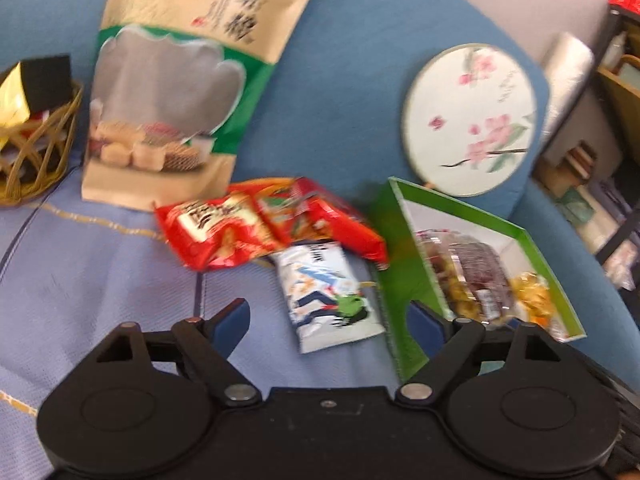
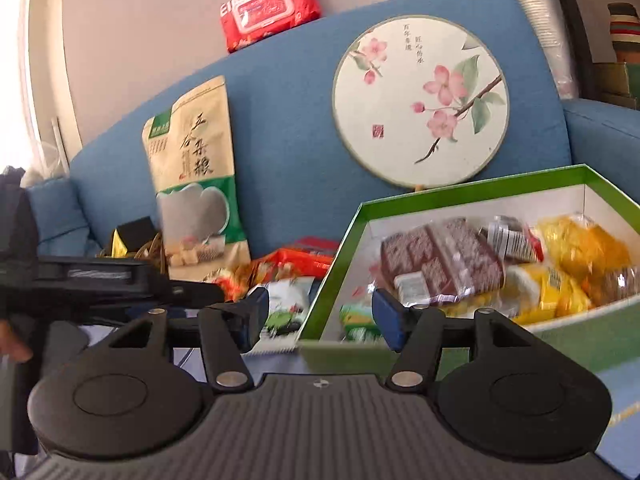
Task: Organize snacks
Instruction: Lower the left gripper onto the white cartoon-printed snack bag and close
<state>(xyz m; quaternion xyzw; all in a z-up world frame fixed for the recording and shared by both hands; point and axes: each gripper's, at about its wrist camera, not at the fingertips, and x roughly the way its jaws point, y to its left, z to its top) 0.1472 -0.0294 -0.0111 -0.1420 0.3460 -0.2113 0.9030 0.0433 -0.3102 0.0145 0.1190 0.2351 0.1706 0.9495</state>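
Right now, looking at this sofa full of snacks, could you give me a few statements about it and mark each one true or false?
1. The green box already holds wrapped snacks. True.
2. The left claw grips the white packet. False: its jaws stand open, and the packet lies loose on the cloth.
3. The round fan is painted with pink blossoms. True.
4. The red snack packets lie inside the box. False: they lie outside, beside it.
5. The right claw is clamped shut. False: it is open and holds nothing.

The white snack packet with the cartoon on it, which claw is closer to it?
Left. The left claw hangs open right over the white snack packet. The right claw is open over the green box corner, beside the packet.
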